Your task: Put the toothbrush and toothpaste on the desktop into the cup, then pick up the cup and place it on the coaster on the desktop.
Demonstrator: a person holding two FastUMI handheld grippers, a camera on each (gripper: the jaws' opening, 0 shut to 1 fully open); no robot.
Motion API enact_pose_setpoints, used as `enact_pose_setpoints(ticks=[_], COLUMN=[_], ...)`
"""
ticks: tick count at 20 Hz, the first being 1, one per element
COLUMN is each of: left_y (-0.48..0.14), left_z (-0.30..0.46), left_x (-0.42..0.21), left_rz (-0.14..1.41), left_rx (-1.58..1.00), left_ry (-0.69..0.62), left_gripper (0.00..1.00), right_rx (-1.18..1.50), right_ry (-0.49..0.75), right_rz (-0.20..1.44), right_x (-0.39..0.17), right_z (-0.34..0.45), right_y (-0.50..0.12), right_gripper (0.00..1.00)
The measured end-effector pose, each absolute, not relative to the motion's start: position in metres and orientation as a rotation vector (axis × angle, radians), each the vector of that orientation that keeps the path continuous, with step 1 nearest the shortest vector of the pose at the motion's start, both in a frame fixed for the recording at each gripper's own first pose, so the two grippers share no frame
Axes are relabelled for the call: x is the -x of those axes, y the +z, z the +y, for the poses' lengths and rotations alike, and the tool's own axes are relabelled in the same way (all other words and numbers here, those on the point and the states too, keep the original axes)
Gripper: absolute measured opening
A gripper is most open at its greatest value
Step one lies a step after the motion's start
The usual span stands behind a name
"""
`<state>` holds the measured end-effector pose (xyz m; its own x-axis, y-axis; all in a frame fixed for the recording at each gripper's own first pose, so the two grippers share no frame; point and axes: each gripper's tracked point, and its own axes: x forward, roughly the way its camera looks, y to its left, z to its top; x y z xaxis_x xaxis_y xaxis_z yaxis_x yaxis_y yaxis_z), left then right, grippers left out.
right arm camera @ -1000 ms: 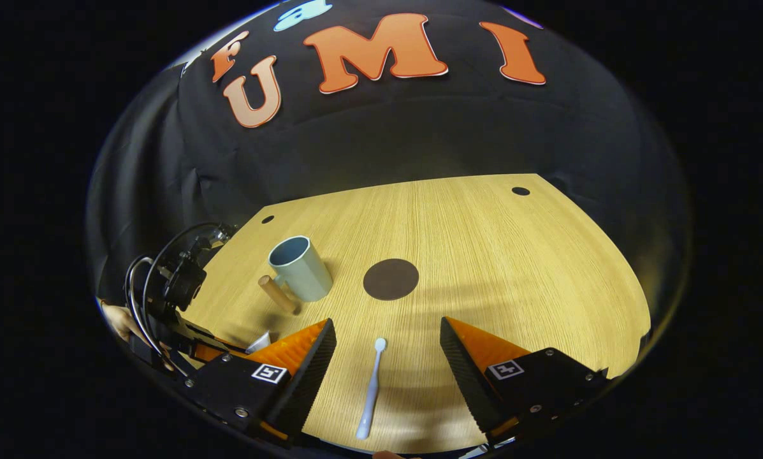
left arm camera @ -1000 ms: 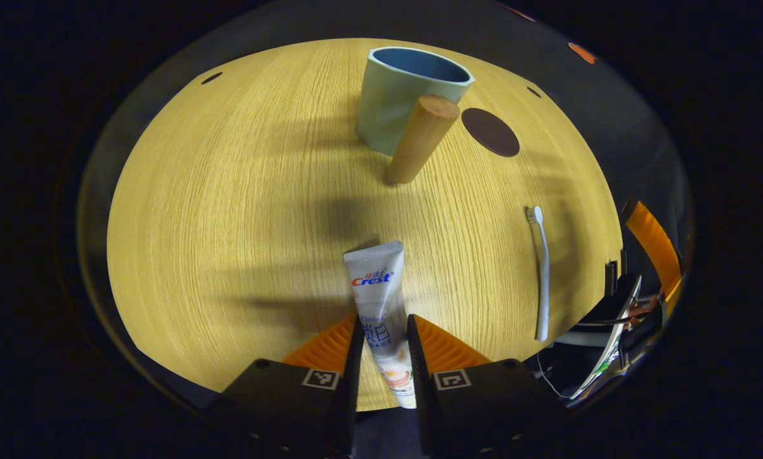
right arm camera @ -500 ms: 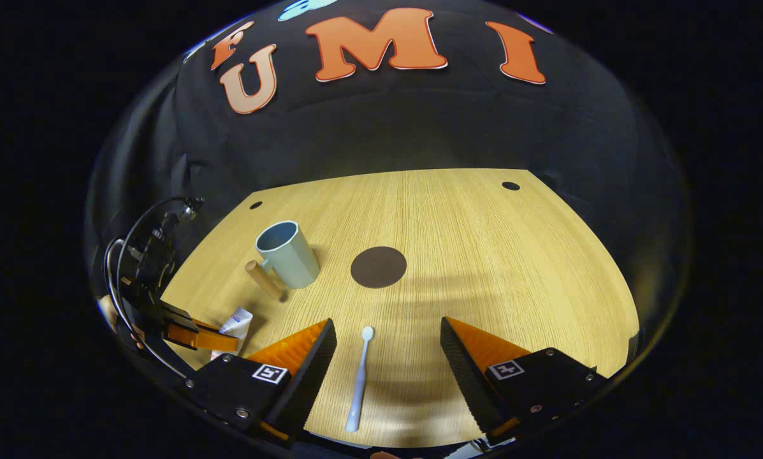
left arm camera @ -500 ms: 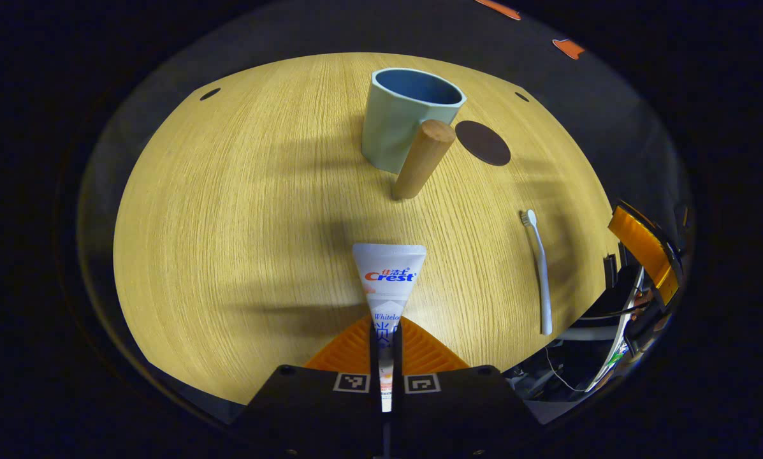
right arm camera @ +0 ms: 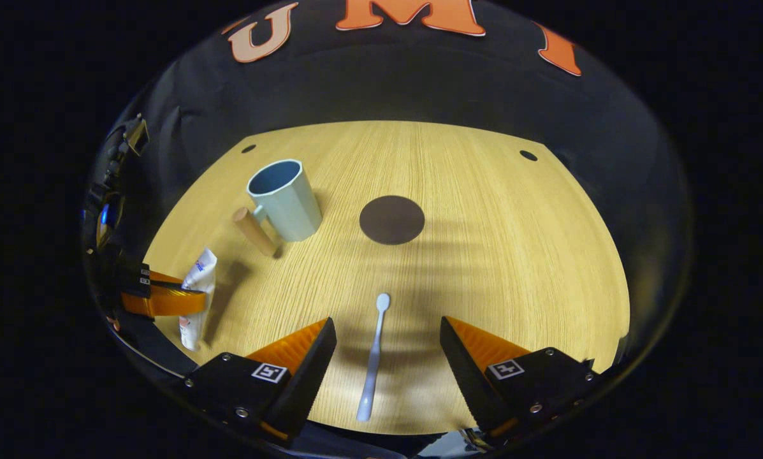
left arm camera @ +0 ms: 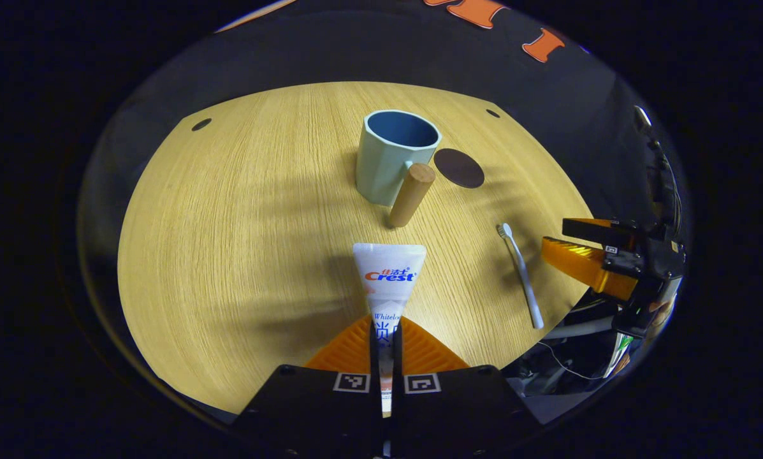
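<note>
Toothpaste tube (left arm camera: 389, 274) clamped between both fingers of the left gripper (left arm camera: 385, 331), flat crimped end pointing to 12 o'clock in the left gripper view, lifted off the wooden desktop (left arm camera: 241, 223) with its shadow beneath. Pale blue-green cup (left arm camera: 391, 156) upright at 12 o'clock beyond it, wooden cylindrical handle (left arm camera: 411, 194) jutting toward the camera. Dark round coaster (left arm camera: 459, 167) just beside the cup at 1 o'clock. White toothbrush (right arm camera: 374, 356) flat on the desktop, between the spread fingers of the right gripper (right arm camera: 387, 347), touched by neither, head toward 12 o'clock in the right gripper view. Coaster straight ahead there, cup at 11 o'clock, held tube at 9 o'clock.
</note>
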<state>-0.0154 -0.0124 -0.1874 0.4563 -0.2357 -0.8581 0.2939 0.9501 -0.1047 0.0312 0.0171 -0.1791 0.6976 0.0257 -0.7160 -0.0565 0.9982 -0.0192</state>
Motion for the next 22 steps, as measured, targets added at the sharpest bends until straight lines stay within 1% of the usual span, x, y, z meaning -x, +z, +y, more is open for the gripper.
enact_pose_setpoints(ticks=[2, 5, 8, 9, 10, 11, 12, 13, 14, 15, 16, 17, 19, 21, 22], left_y=[-0.177, -0.170, -0.167, -0.169, -0.171, -0.174, -0.176, -0.179, -0.181, -0.182, -0.183, -0.182, -0.178, -0.172, -0.169], left_z=[-0.011, -0.008, -0.005, -0.004, -0.003, -0.002, -0.002, -0.001, -0.001, -0.001, -0.002, -0.001, 0.001, 0.002, 0.003], left_x=[0.014, 0.011, 0.011, 0.012, 0.013, 0.012, 0.011, 0.011, 0.012, 0.011, 0.010, 0.009, 0.009, 0.009, 0.009], left_rz=[1.017, 0.990, 0.974, 0.977, 0.982, 0.985, 0.989, 0.990, 0.992, 0.995, 0.997, 0.998, 0.994, 0.982, 0.971], left_rx=[-0.048, -0.049, -0.048, -0.041, -0.034, -0.030, -0.030, -0.029, -0.029, -0.023, -0.015, -0.011, -0.012, -0.017, -0.015], left_ry=[-0.349, -0.365, -0.378, -0.381, -0.383, -0.383, -0.383, -0.382, -0.381, -0.382, -0.384, -0.384, -0.379, -0.376, -0.374], left_gripper=[0.05, 0.05, 0.05, 0.05, 0.05, 0.05, 0.05, 0.05, 0.05, 0.05, 0.05, 0.05, 0.05, 0.05, 0.05], right_rx=[0.044, 0.042, 0.013, 0.021, 0.020, 0.015, 0.012, 0.012, 0.019, 0.027, 0.032, 0.047, 0.059, 0.059, 0.056], right_ry=[0.037, 0.027, -0.015, -0.028, -0.034, -0.029, -0.016, 0.001, 0.010, 0.011, 0.015, 0.010, 0.021, 0.023, 0.024], right_rz=[0.858, 0.934, 0.980, 0.989, 0.994, 0.997, 0.999, 1.002, 1.008, 1.010, 1.010, 1.013, 1.006, 0.998, 0.998], right_x=[-0.029, -0.032, -0.037, -0.039, -0.039, -0.040, -0.041, -0.040, -0.040, -0.040, -0.039, -0.039, -0.038, -0.043, -0.044], right_z=[0.021, 0.026, 0.021, 0.017, 0.018, 0.020, 0.024, 0.030, 0.032, 0.033, 0.034, 0.033, 0.033, 0.031, 0.030], right_y=[-0.190, -0.208, -0.225, -0.228, -0.231, -0.231, -0.232, -0.233, -0.235, -0.235, -0.237, -0.238, -0.238, -0.236, -0.237], right_gripper=[0.98, 0.94, 0.78, 0.78, 0.71, 0.75, 0.72, 0.65, 0.64, 0.67, 0.61, 0.61, 0.53, 0.42, 0.34])
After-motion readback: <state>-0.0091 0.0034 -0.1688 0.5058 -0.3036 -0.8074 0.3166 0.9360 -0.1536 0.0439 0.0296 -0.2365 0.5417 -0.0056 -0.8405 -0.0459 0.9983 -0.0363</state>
